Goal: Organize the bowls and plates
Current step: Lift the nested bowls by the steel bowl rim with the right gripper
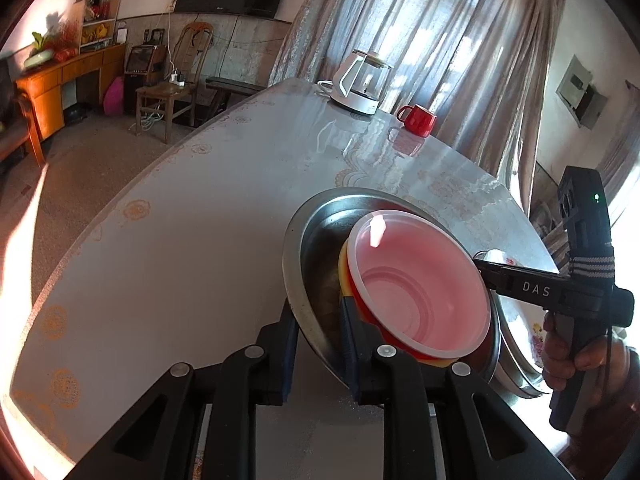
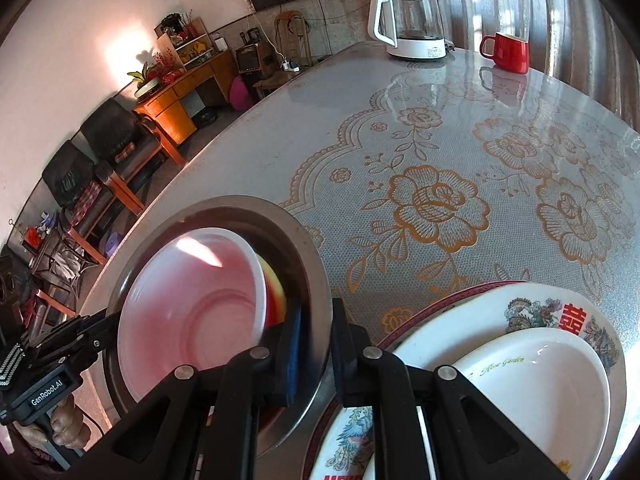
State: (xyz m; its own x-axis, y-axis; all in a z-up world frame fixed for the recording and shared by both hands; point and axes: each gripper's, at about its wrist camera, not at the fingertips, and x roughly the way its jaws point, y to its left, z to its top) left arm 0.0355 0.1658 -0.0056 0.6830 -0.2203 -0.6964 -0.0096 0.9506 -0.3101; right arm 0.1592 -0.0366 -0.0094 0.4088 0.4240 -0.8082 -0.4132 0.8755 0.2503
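Observation:
A wide-rimmed steel bowl (image 1: 298, 236) (image 2: 256, 205) holds a nested stack of plastic bowls: a pale pink one (image 1: 420, 288) (image 2: 192, 312) on top, with red and yellow rims (image 2: 278, 288) showing under it. My left gripper (image 1: 320, 344) is shut on the steel bowl's near-left rim, one finger inside and one outside. On the opposite rim my right gripper (image 2: 318, 340) is shut the same way. Each gripper shows in the other's view, the right (image 1: 482, 266) and the left (image 2: 110, 322). I cannot tell whether the bowl rests on the table.
A stack of decorated plates (image 2: 560, 304) (image 1: 528, 344) with a white dish (image 2: 540, 372) on top lies right beside the steel bowl. A glass kettle (image 1: 360, 84) (image 2: 412, 24) and a red mug (image 1: 418, 120) (image 2: 508, 52) stand at the table's far end. The floral table top (image 2: 440, 140) drops off at the left.

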